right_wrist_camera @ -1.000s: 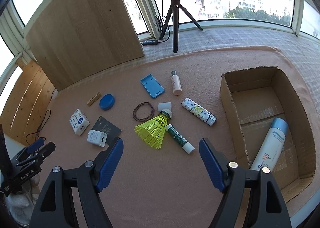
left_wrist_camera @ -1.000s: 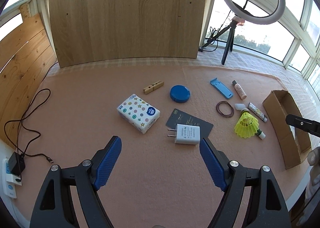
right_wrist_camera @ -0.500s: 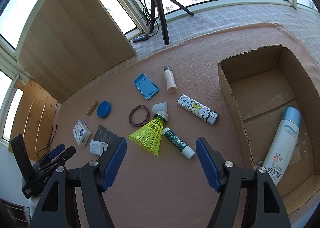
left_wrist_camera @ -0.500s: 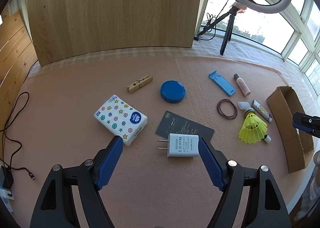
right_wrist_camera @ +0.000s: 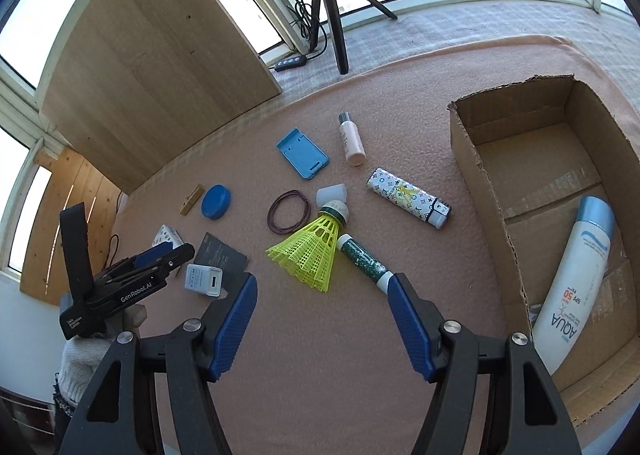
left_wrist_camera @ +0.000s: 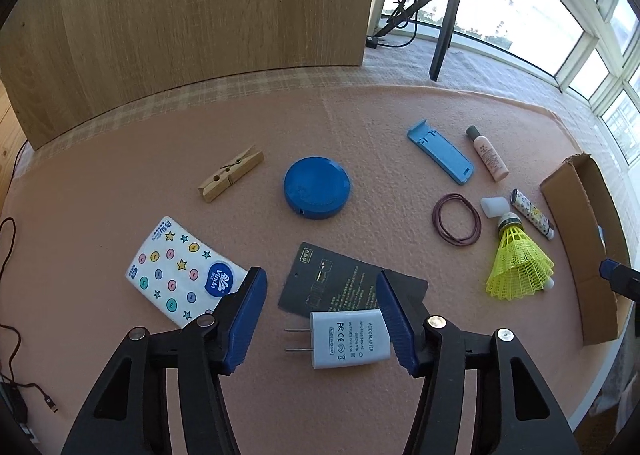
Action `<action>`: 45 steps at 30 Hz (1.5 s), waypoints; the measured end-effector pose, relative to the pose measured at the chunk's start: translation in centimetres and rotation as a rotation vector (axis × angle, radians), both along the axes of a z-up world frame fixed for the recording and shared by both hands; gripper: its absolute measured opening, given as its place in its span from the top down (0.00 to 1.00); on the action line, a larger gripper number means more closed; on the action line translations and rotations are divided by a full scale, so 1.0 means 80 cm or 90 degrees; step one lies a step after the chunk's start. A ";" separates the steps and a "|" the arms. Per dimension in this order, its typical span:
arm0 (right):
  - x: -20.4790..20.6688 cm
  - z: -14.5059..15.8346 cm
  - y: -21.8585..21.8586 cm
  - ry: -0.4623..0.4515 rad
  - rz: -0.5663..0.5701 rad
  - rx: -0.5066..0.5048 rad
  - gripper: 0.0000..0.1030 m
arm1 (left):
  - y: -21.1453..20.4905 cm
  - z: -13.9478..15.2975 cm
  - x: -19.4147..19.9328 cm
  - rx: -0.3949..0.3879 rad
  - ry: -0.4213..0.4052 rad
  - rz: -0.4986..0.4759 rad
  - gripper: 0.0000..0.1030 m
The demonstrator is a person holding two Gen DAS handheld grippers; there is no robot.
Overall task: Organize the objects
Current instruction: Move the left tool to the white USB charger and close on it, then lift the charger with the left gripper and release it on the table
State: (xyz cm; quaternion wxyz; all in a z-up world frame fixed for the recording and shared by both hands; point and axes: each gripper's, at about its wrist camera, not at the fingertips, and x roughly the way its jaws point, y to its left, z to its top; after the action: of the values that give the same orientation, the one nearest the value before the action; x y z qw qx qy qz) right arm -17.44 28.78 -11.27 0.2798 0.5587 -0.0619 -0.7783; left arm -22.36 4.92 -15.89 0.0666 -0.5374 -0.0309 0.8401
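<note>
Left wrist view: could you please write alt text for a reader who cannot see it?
The left gripper, jaws just closing, straddles a white power adapter lying partly on a dark card on a pink mat. Further off lie a tissue pack, clothespin, blue round lid and yellow shuttlecock.

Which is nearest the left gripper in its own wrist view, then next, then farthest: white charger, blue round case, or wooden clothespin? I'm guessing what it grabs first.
1. White charger: between the open fingers of the left gripper, against the right-hand one.
2. Blue round case: straight ahead, mid-mat.
3. Wooden clothespin: ahead and to the left, slightly beyond the case.
</note>
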 end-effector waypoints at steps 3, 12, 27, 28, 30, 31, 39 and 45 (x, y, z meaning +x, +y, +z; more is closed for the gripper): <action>0.005 0.000 0.000 0.004 0.003 0.006 0.38 | -0.005 -0.010 -0.004 0.002 -0.011 0.011 0.47; 0.011 -0.004 -0.002 0.004 0.013 0.013 0.38 | 0.004 -0.023 0.001 0.005 -0.028 -0.011 0.55; 0.026 -0.003 -0.011 0.007 0.033 0.011 0.38 | 0.012 -0.040 0.066 0.063 -0.030 -0.010 0.61; 0.027 -0.004 -0.012 0.006 0.036 0.011 0.38 | 0.012 -0.041 0.071 0.066 -0.031 -0.011 0.61; 0.030 -0.005 -0.015 0.006 0.042 0.012 0.38 | 0.013 -0.043 0.082 0.065 -0.033 -0.012 0.61; 0.032 -0.005 -0.017 0.006 0.045 0.012 0.38 | 0.013 -0.044 0.088 0.068 -0.033 -0.012 0.61; 0.042 -0.010 -0.030 0.002 0.071 0.016 0.38 | 0.033 -0.048 0.129 0.057 -0.027 -0.048 0.61; 0.050 -0.015 -0.050 -0.002 0.108 0.017 0.38 | 0.030 -0.038 0.145 0.063 -0.017 -0.041 0.59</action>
State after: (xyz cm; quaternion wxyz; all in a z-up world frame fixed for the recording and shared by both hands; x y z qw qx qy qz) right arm -13.41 24.81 -12.47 0.3370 0.5670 -0.0046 -0.7516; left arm -10.75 7.33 -18.92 0.1200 -0.5456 -0.0561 0.8275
